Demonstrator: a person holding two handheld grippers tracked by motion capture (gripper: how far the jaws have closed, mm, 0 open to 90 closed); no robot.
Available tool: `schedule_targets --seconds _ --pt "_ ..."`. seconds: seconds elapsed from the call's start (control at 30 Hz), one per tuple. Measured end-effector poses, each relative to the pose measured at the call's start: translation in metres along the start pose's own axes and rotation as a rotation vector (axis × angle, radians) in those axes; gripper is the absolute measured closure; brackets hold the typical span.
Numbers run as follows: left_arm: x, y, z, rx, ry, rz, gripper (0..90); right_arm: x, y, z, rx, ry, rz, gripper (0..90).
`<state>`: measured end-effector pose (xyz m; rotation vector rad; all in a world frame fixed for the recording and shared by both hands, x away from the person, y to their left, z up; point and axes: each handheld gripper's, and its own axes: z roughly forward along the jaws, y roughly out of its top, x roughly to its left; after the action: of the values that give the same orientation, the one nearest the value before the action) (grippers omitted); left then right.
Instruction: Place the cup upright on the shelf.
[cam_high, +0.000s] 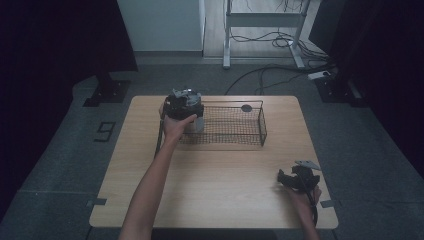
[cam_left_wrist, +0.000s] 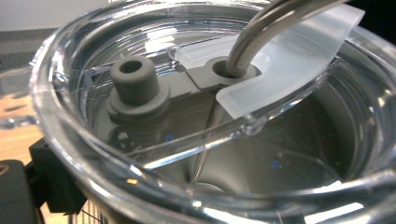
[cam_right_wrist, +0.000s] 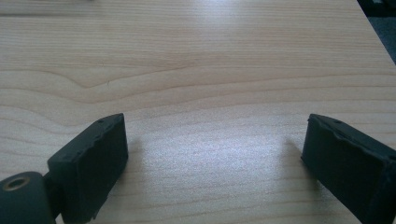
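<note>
Close up, the left claw (cam_high: 186, 102) hides its jaw state behind a clear round plastic lid (cam_left_wrist: 196, 140) with grey stopper at the wire basket (cam_high: 240, 131), while the right claw (cam_right_wrist: 215, 158) gapes over pale woodgrain bench (cam_right_wrist: 196, 60).

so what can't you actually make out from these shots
- Left gripper, high view: its fingers are hidden under the gripper body and the hand, so open or shut is unclear.
- Clear cup lid, left gripper view: so close that it blocks the fingers; the cup's body is cut off by the frame.
- Dark round thing at the wire basket, high view: too small and dim to identify.
</note>
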<state>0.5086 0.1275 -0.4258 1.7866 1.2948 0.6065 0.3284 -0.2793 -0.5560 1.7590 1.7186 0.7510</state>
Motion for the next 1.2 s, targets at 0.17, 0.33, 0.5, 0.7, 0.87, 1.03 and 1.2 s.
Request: schedule_targets --seconds 0.17,0.33,0.5,0.7,0.87,1.03,1.2 --pt "0.001 -0.006 0.006 0.012 0.017 0.006 4.0 0.000 0.000 0.000 0.000 0.000 0.000 6.7" --pt "0.003 -0.012 0.012 0.023 0.032 0.001 4.0 0.000 0.000 0.000 0.000 0.000 0.001 6.7" --pt "0.004 -0.016 0.015 0.038 0.042 0.008 4.0 0.000 0.000 0.000 0.000 0.000 0.000 6.8" --pt "0.004 -0.021 0.019 0.042 0.048 0.000 3.9 0.000 0.000 0.000 0.000 0.000 -0.001 6.8" --pt "0.003 -0.023 0.021 0.035 0.050 0.000 3.9 0.000 0.000 0.000 0.000 0.000 -0.001 6.8" --pt "0.001 -0.026 0.021 0.039 0.050 0.021 3.9 0.000 0.000 0.000 0.000 0.000 0.000 6.8" --pt "-0.003 -0.027 0.020 0.045 0.056 0.050 3.7 0.000 0.000 0.000 0.000 0.000 0.000 6.8"
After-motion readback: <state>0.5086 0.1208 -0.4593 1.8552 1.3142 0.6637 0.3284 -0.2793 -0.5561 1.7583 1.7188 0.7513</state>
